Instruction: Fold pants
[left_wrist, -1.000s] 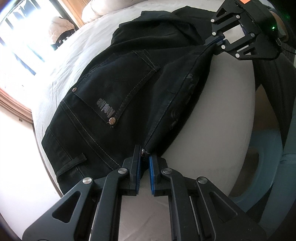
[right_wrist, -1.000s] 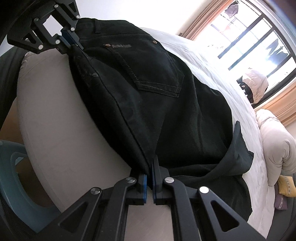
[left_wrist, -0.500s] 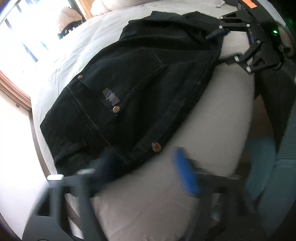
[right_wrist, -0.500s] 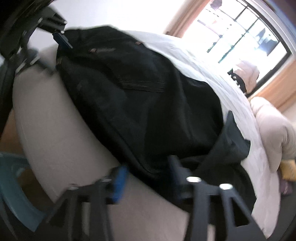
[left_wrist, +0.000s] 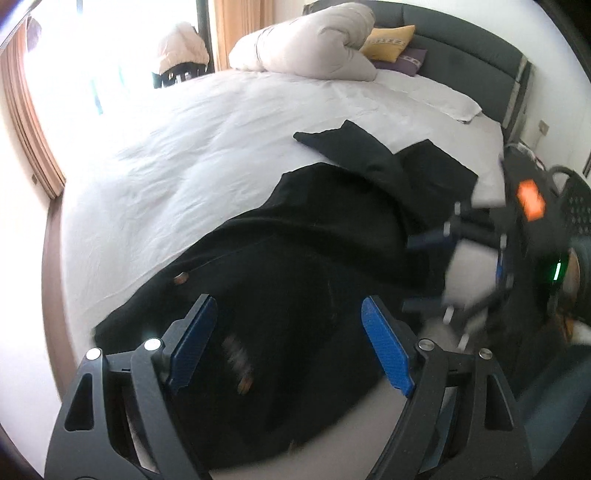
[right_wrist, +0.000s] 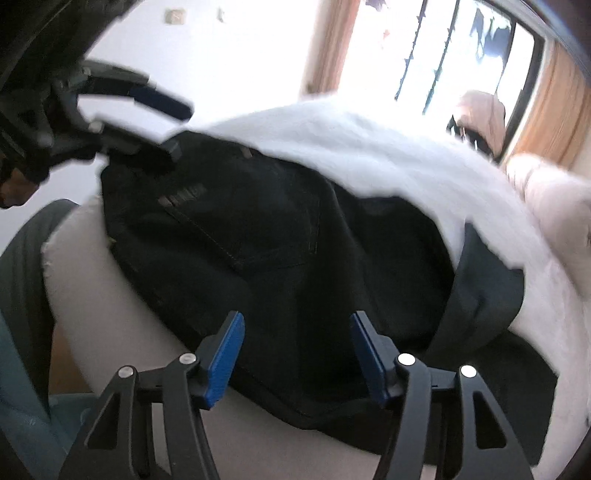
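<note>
- The pants (left_wrist: 295, 266) are black denim, heavy and matte, with faint contrast stitching around a back pocket (right_wrist: 251, 218) and a small copper rivet (left_wrist: 180, 277) near the waistband.
- They lie on the near edge of a bed (left_wrist: 192, 147) covered in a white, finely wrinkled sheet; the waist end sits at the bed's corner and the legs trail away in loose, overlapping flaps towards the headboard (left_wrist: 461, 48).
- A rolled, puffy pale duvet (left_wrist: 306, 48) and a yellow cushion (left_wrist: 391, 42) rest at the head of the bed.
- The left gripper (left_wrist: 288, 345) has black angular arms with blue textured pads (left_wrist: 194, 341); its jaws are spread wide and hold nothing, with the waist part of the pants lying just beyond and between them.
- The right gripper (right_wrist: 297, 358), of the same build, also has its jaws wide apart and holds nothing; the folded side edge of the pants lies across the gap just in front of its pads (right_wrist: 225, 356).
- Each camera shows the other gripper, blurred, at the far end of the waist section, jaws apart.
</note>
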